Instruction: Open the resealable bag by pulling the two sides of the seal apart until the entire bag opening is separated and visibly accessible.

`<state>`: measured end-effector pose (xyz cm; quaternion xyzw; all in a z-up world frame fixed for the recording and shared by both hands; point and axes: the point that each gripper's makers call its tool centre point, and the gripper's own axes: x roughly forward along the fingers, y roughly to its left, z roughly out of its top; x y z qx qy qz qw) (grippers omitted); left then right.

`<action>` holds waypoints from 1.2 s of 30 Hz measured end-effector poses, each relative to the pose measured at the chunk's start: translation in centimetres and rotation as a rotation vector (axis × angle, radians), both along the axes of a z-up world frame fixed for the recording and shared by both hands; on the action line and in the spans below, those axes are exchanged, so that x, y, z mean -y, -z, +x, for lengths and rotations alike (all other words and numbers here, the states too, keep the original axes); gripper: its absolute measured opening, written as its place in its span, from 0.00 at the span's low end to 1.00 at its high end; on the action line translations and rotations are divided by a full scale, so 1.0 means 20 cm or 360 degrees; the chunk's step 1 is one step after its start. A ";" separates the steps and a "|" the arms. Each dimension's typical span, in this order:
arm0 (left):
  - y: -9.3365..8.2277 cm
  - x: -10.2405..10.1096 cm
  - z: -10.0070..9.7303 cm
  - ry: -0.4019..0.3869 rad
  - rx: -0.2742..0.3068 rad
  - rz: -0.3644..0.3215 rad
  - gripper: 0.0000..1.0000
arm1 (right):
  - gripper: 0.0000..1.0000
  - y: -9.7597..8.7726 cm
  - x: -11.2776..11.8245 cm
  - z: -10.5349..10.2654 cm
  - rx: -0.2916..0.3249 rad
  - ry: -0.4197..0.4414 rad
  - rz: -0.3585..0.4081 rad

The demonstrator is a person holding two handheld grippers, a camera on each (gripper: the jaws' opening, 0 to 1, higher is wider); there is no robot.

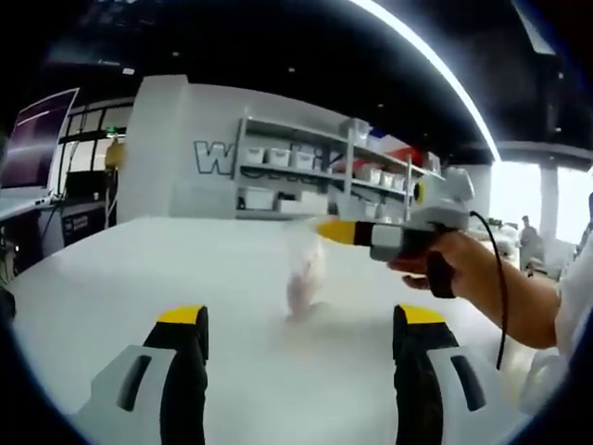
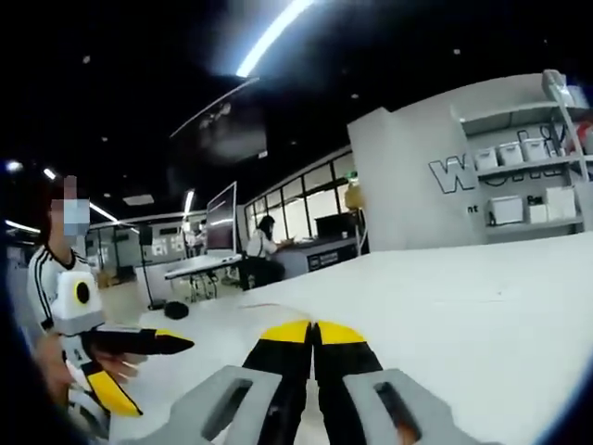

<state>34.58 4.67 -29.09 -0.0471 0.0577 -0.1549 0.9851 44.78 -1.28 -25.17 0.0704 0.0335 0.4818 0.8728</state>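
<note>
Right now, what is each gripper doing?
Left gripper: open, holding nothing.
Right gripper: jaws together; in the left gripper view it seems to hold the blurred bag up off the table.

White table (image 1: 139, 269); shelving with bins (image 1: 306, 176) behind; ceiling light strip (image 2: 273, 37); windows (image 2: 296, 215).
</note>
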 end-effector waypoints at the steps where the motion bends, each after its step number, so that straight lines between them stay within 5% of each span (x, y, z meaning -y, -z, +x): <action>1: 0.00 0.00 0.00 0.0000 0.0001 -0.0001 0.81 | 0.00 0.00 0.00 -0.01 -0.0001 -0.0005 0.0003; 12: 0.00 0.02 -0.02 0.0035 0.0006 -0.0032 0.78 | 0.00 0.03 -0.07 -0.12 -0.0038 -0.0071 0.0028; 27: 0.04 0.08 -0.08 0.0094 -0.0040 -0.0110 0.75 | 0.00 0.02 -0.14 -0.26 0.0039 -0.0089 0.0027; 36: -0.01 0.19 -0.13 0.0242 -0.0037 -0.0299 0.49 | 0.00 0.08 -0.13 -0.31 0.0068 -0.0073 -0.0016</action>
